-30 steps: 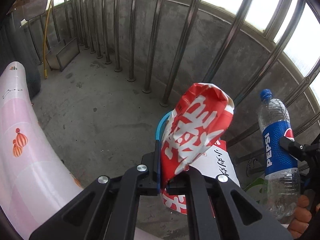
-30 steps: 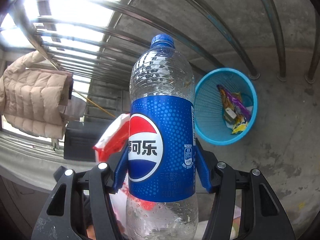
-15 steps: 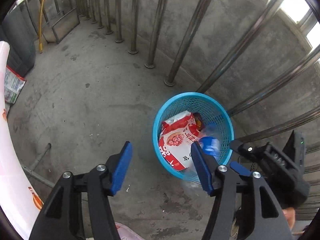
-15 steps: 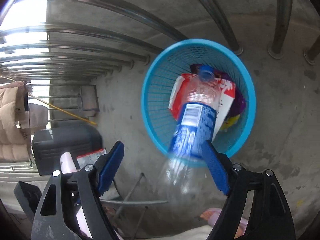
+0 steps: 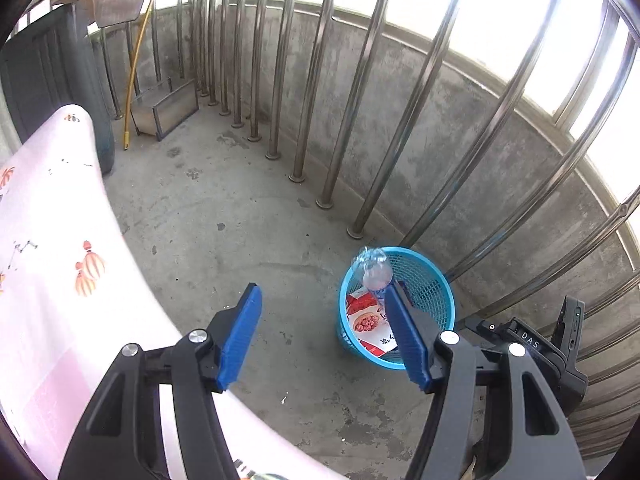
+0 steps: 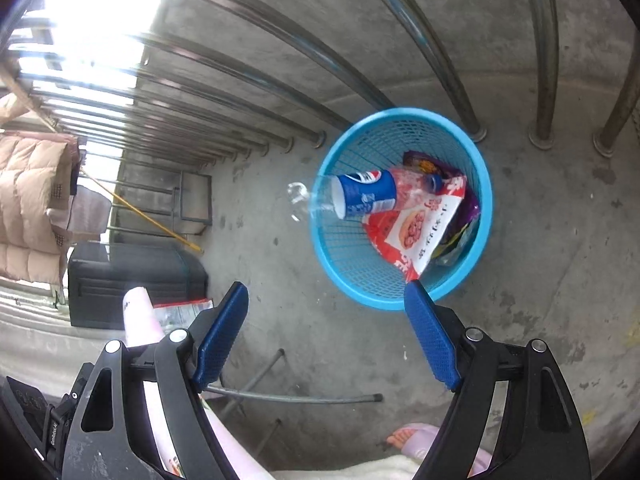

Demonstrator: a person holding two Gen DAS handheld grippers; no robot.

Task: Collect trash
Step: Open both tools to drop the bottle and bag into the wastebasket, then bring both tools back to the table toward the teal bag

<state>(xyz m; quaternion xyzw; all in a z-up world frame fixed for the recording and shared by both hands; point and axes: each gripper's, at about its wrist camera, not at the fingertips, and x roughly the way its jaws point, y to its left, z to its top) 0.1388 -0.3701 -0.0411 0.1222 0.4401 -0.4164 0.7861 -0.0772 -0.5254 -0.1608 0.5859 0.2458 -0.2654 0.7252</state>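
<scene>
The Pepsi bottle (image 6: 362, 200) lies tilted in the blue mesh wastebasket (image 6: 402, 296), base jutting over the rim, on a red-and-white snack bag (image 6: 416, 232). The left tongs (image 5: 320, 340) have just been opening and are empty; the right tongs (image 6: 326, 336) gape, empty.

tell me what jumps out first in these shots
The round blue mesh plastic basket on the concrete floor by the steel railing bars grabs the eye. A clear Pepsi bottle with a blue label lies across its rim, cap end inside, over a red and white snack bag.
</scene>
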